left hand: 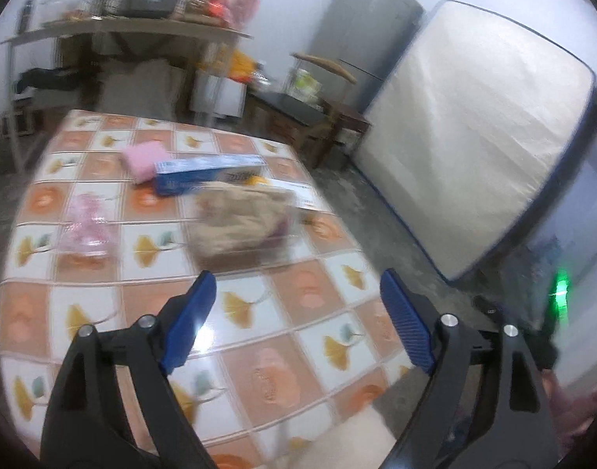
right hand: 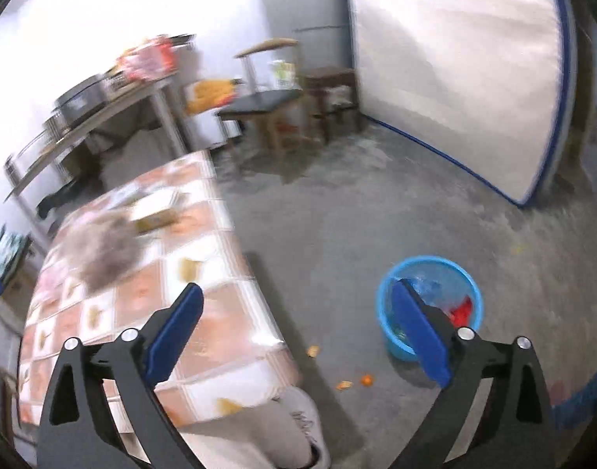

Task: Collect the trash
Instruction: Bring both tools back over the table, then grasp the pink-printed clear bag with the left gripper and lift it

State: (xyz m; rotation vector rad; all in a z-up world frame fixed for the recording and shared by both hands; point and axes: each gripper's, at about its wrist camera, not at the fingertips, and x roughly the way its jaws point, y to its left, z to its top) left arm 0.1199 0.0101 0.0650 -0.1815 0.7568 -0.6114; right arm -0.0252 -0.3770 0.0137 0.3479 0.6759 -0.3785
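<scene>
My left gripper [left hand: 296,305] is open above a table with an orange and white checked cloth [left hand: 259,351], nothing between its blue pads. Beyond it lie a crumpled brown paper bag [left hand: 239,222], a blue box [left hand: 208,174], a pink packet [left hand: 142,162] and a clear pink wrapper [left hand: 87,224]. My right gripper [right hand: 294,312] hangs open and empty over the table's corner [right hand: 220,336] and the concrete floor. A blue plastic basin [right hand: 460,273] stands on the floor behind its right finger, with red and clear trash inside. The brown bag [right hand: 103,250] shows blurred at left.
A white mattress [left hand: 474,136] leans against the wall beside a grey fridge [left hand: 361,27]. A metal shelf with kitchenware [left hand: 122,27] and low dark stools [left hand: 298,113] stand behind the table. Orange peel bits [right hand: 353,381] lie on the floor. A person's grey trouser leg [right hand: 282,430] is near the table.
</scene>
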